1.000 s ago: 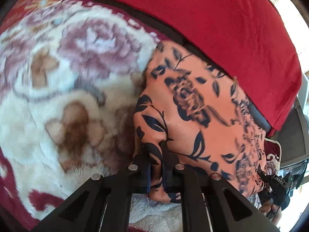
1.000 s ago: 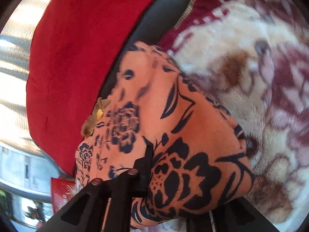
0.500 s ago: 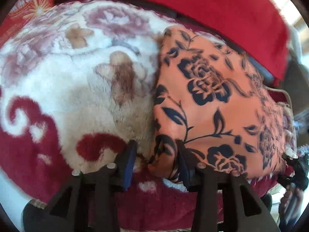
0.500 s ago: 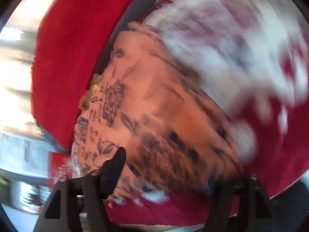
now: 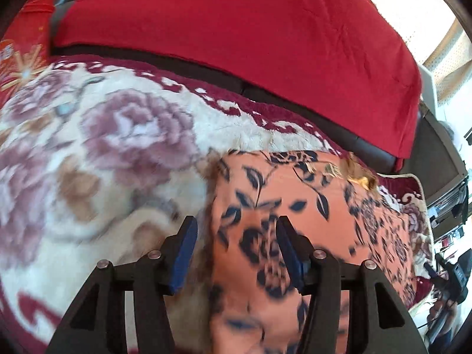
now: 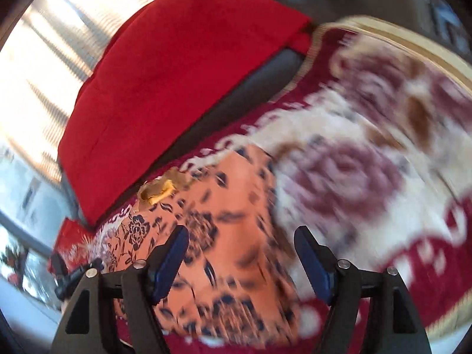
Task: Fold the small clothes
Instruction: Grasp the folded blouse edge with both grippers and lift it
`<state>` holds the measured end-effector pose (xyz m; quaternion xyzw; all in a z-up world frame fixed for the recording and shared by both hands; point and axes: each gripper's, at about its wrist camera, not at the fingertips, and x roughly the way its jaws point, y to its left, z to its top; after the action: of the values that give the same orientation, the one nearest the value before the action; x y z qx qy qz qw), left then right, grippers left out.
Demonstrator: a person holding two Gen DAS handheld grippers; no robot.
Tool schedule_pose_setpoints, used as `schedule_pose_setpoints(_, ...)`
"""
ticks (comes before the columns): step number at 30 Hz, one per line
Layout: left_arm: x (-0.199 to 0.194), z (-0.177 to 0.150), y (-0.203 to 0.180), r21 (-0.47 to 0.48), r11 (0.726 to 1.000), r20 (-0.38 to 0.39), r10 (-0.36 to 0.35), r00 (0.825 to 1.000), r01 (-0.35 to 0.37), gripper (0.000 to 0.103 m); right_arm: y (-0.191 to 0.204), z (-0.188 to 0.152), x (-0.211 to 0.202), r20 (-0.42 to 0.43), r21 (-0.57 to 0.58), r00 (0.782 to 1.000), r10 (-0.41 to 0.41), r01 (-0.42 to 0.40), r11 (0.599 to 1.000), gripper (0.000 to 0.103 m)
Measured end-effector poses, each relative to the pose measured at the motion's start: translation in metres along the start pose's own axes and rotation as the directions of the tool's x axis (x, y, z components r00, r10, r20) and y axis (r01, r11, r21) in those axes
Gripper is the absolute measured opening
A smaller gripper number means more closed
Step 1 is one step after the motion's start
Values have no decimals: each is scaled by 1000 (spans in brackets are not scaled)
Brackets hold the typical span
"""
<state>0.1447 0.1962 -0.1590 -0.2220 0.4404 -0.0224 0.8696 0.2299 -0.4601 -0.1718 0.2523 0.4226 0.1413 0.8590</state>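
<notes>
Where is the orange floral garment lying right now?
The orange floral garment lies on the plush floral blanket, just below the red cushion; lower centre in both wrist views.

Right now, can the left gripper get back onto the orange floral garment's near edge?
Probably yes: the left gripper, opening, has the orange floral garment lying flat just beyond its fingers, nothing between.

Orange garment (image 5: 309, 206) with dark floral print, folded flat on plush blanket (image 5: 103, 147)

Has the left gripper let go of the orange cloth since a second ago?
Yes. The left gripper is opening, clear of the orange cloth, which lies flat on the blanket.
</notes>
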Motion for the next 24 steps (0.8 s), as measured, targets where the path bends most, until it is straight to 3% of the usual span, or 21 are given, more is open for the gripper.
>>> schedule_pose_setpoints(2,14,10,-5,-3,1000,-8,-9,1000,9,56,11,14,23,-22,-60,1000,10,-12,998,77)
schedule_pose_setpoints(9,28,17,-9,-11,1000,-17,-1,1000,1,56,12,47,88,-63,-140,994,-91,82,987,75)
schedule_pose_setpoints(10,30,18,-9,-5,1000,-16,-1,1000,1,56,15,49,97,-76,-154,992,-103,90,984,70)
schedule_pose_setpoints(11,31,18,-10,3,1000,-16,4,1000,-4,56,16,50,101,-85,-167,990,-111,96,981,57)
schedule_pose_setpoints(12,32,19,-10,6,1000,-16,10,1000,-10,47,16,50,105,-96,-181,987,-130,111,977,47)
schedule_pose_setpoints(13,32,19,-10,12,1000,-17,17,1000,-16,36,17,51,111,-106,-198,981,-162,139,970,28)
schedule_pose_setpoints(14,34,20,-11,30,999,-28,40,999,-39,14,20,50,111,-100,-218,977,-187,162,962,18)
schedule_pose_setpoints(15,34,21,-13,45,997,-25,65,998,-64,7,23,49,110,-89,-233,975,-204,179,956,11)
schedule_pose_setpoints(19,13,21,-31,137,986,54,91,994,-97,3,50,45,82,4,-314,968,-249,238,919,6)
schedule_pose_setpoints(24,-35,33,-55,181,980,197,39,980,-76,3,69,59,46,120,-325,962,-243,270,906,6)
